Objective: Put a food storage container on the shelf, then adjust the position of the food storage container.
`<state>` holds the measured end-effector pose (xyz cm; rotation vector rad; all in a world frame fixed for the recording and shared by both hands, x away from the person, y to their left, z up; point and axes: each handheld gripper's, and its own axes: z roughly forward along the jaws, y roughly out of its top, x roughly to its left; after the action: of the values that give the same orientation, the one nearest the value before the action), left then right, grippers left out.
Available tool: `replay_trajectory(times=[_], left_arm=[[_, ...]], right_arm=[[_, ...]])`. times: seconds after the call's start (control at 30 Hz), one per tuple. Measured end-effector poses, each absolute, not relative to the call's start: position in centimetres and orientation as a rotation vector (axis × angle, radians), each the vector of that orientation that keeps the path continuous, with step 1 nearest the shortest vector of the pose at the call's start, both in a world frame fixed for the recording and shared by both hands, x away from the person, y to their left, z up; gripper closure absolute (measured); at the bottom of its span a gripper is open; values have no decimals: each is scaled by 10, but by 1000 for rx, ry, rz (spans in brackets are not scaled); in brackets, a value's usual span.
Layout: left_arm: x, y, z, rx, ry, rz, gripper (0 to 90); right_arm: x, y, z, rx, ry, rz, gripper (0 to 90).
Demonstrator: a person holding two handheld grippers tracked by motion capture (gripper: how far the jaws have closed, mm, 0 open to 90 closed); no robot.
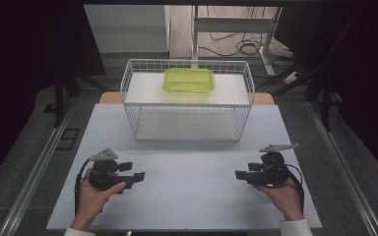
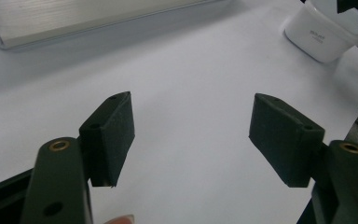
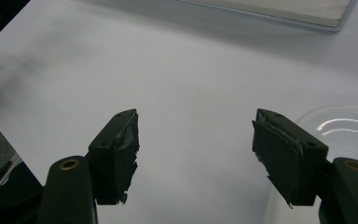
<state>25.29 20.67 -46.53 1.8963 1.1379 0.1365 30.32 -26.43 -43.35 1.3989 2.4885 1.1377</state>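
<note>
While low over the table (image 1: 187, 196), left gripper (image 1: 137, 177) and right gripper (image 1: 240, 174), jaws apart.

A wire basket (image 1: 187, 101) stands at the far middle of the table (image 1: 187, 196). A container (image 1: 189, 80) rests on the shelf inside it, toward the far side. Nearer, the left gripper (image 1: 134, 173) sits low at the table's left and the right gripper (image 1: 241, 173) at its right, well apart, jaws facing each other.
</note>
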Motion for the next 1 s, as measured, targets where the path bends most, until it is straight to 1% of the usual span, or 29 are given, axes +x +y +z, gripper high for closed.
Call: replay_trajectory(times=[0.27,0.43,0.5,0.7,0.77,0.8,0.97,1.0], left_arm=[[256,203,-468,1918,1133,135,284],[257,203,-468,1926,1135,142,281],[258,203,-469,1933,1139,144,280],[263,197,-474,1960,1134,128,274],[262,195,-475,1980,1138,161,269],[262,195,-475,1980,1138,161,268],[260,195,-474,1978,1136,164,266],[260,195,-474,1981,1133,161,265]], right_arm=[[304,-280,-431,1438,2438,1124,337],[304,-299,-428,1480,2389,1113,393],[305,-309,-426,1505,2361,1119,426],[309,-331,-425,1559,2310,1084,570],[310,-341,-426,1583,2278,1055,627],[310,-341,-426,1583,2278,1055,627],[312,-359,-425,1625,2224,1036,718],[314,-364,-425,1637,2210,1012,765]])
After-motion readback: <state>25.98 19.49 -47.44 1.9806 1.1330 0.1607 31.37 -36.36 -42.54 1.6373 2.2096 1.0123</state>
